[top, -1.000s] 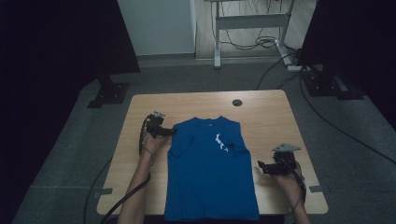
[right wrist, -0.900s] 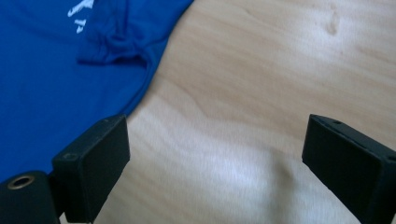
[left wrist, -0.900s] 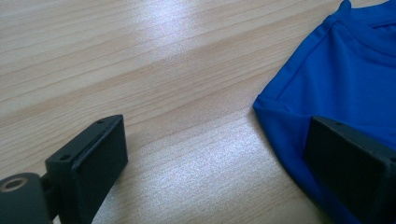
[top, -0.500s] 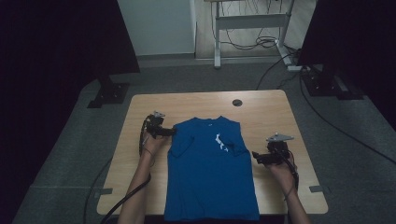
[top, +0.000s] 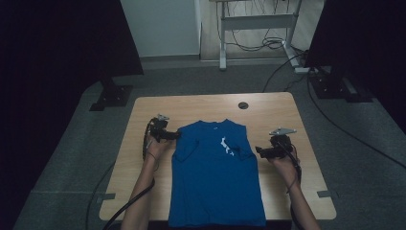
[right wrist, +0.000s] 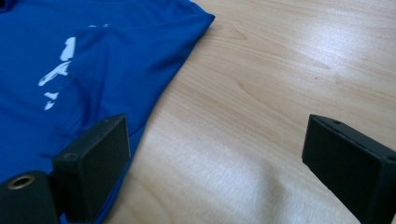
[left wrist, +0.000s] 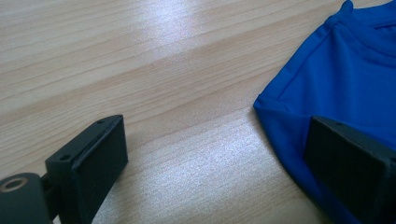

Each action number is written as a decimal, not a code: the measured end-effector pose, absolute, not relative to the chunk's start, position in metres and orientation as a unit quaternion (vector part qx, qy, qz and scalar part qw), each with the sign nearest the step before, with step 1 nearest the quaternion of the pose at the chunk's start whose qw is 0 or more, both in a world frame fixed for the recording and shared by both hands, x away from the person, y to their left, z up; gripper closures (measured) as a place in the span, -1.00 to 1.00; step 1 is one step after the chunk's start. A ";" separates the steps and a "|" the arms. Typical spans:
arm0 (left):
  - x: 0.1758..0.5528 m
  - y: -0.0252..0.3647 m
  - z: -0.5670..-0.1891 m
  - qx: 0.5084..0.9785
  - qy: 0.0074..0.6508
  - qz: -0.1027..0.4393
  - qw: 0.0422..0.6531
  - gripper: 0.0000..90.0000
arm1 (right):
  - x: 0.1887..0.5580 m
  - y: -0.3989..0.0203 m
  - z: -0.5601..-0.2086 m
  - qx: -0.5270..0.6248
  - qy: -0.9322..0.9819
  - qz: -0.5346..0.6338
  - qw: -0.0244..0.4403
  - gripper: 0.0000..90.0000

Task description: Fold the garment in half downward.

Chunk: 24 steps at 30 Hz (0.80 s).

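t-shirt (top: 218, 175), blue, lies flat along the middle of the worktop (top: 287, 110), hem toward the person. it looks light, soft and limp, so it should be pinched at the folded side edges near the shoulders. left hand-held gripper (top: 167, 135) and right hand-held gripper (top: 264, 152) both gape wide, holding nothing. the gripper views show a jaw of each reaching the cloth edge; the high view shows the whole layout.

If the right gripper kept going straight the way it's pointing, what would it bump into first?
Probably the blue T-shirt. In the high view the right gripper points across at its side edge, jaws open. In its own view one jaw already overlaps the cloth, the other is over bare table.
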State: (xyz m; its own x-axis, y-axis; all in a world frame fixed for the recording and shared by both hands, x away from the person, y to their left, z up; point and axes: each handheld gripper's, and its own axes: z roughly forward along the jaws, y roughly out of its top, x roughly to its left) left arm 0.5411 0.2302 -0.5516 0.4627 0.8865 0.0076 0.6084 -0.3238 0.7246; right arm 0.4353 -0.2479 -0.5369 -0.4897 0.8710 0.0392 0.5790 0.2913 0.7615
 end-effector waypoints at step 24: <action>0.541 0.230 -0.552 0.786 0.476 0.208 0.335 -0.86 | 0.486 -0.228 -0.543 0.451 0.791 0.371 0.180 -0.79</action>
State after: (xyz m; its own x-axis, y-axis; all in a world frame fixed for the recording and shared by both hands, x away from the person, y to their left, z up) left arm 0.5411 0.2302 -0.5516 0.4613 0.8872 0.0082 0.6090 -0.3234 0.7242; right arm 0.4856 -0.2283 -0.5434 -0.5280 0.8478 0.0490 0.5800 0.3179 0.7500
